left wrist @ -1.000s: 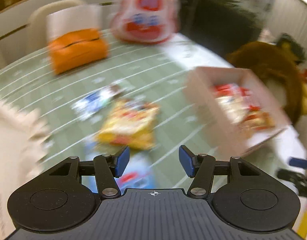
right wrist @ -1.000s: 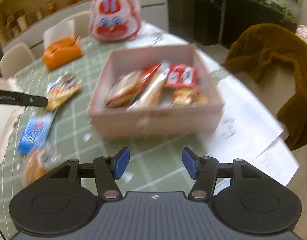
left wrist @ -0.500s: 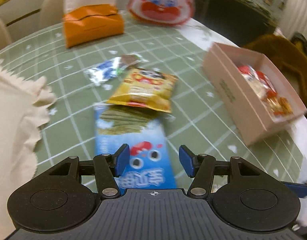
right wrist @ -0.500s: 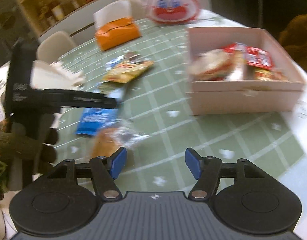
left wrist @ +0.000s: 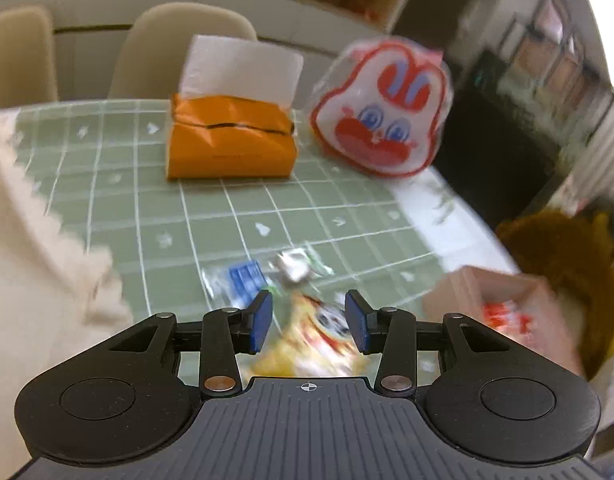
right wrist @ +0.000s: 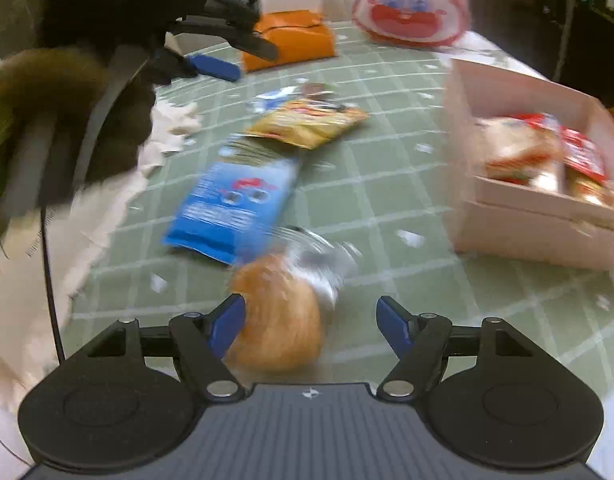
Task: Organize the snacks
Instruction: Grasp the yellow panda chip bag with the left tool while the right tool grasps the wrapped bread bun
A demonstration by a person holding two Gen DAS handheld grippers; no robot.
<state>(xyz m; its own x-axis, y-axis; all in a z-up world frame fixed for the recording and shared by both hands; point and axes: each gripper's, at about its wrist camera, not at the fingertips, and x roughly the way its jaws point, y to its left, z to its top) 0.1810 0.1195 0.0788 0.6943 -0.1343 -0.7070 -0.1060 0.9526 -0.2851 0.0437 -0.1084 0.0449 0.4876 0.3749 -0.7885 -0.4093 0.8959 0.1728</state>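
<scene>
Both grippers [left wrist: 309,322] [right wrist: 311,324] seemingly angled tableward

Two close wrist views, shared table [left wrist: 307,208]

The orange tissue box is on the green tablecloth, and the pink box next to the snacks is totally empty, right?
Not quite. The orange tissue box does sit on the green tablecloth, but the pink box is not empty: the right wrist view shows several snack packets already lying inside it, some red and one with a pale bun-like look.
</scene>
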